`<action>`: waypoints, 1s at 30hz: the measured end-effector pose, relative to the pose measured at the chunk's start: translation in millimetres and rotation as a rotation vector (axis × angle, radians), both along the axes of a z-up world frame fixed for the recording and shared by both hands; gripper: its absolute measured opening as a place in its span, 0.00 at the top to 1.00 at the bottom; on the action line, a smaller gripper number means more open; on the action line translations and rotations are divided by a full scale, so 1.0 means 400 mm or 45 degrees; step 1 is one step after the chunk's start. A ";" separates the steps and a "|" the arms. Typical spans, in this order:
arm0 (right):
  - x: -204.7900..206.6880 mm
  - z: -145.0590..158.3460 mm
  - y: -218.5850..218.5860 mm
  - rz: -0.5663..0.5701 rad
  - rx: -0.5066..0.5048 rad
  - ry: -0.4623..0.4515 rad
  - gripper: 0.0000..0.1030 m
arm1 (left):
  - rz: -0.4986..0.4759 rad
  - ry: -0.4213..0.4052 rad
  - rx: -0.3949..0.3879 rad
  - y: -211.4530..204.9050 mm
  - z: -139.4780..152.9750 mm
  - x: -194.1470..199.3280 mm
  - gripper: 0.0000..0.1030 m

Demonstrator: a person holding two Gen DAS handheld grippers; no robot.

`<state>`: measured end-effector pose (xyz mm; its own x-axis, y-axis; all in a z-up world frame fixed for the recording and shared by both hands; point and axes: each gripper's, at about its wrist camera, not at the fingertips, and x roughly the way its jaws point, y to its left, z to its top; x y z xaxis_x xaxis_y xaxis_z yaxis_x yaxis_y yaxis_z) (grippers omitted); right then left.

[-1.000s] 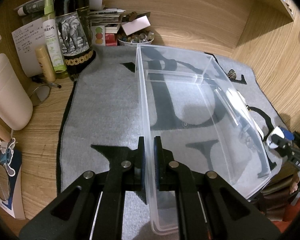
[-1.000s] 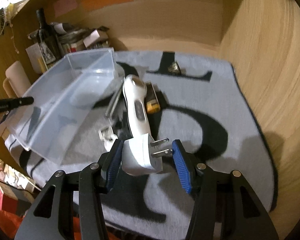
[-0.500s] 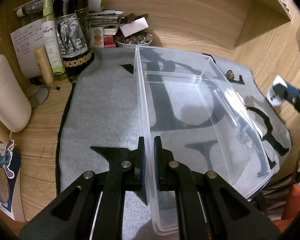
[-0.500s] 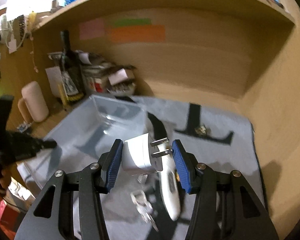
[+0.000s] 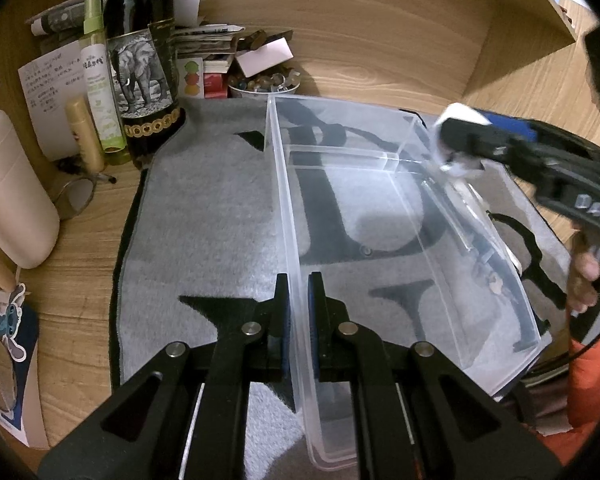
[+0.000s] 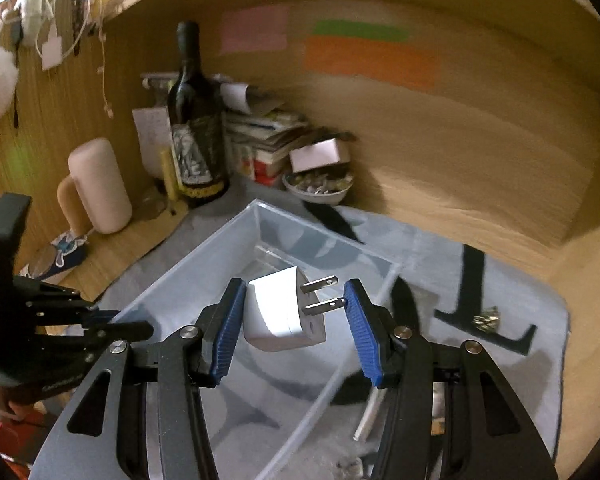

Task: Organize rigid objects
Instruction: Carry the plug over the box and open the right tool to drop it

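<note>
Left wrist view: our left gripper (image 5: 298, 312) is clamped narrow on the near wall of the clear bin (image 5: 384, 216), which sits on the grey mat (image 5: 204, 216). We judge the bin light, thin-walled and slick, so pinching the rim as we do now looks the sensible hold. At the far right rim our right gripper (image 5: 456, 148) hangs over the bin with a white plug (image 5: 458, 114) in it.

Right wrist view: we see the right gripper (image 6: 294, 312) holding the plug (image 6: 280, 316) at a middling width, one pad on its body, the other against the prong tips. We judge the plug small, hard and light; that prong contact could let it twist. It hangs above the bin (image 6: 204, 276), whose floor looks bare.
</note>
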<state>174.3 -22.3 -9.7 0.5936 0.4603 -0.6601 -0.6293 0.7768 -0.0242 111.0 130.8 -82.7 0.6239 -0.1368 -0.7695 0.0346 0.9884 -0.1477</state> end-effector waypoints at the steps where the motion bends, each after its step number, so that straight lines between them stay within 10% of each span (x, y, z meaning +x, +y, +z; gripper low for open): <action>1: 0.008 -0.009 0.012 0.010 -0.015 0.013 0.54 | -0.001 -0.001 -0.004 0.001 0.000 0.000 0.92; 30: 0.084 -0.110 0.117 0.141 -0.247 0.218 0.52 | -0.026 -0.018 -0.012 -0.003 0.001 -0.003 0.92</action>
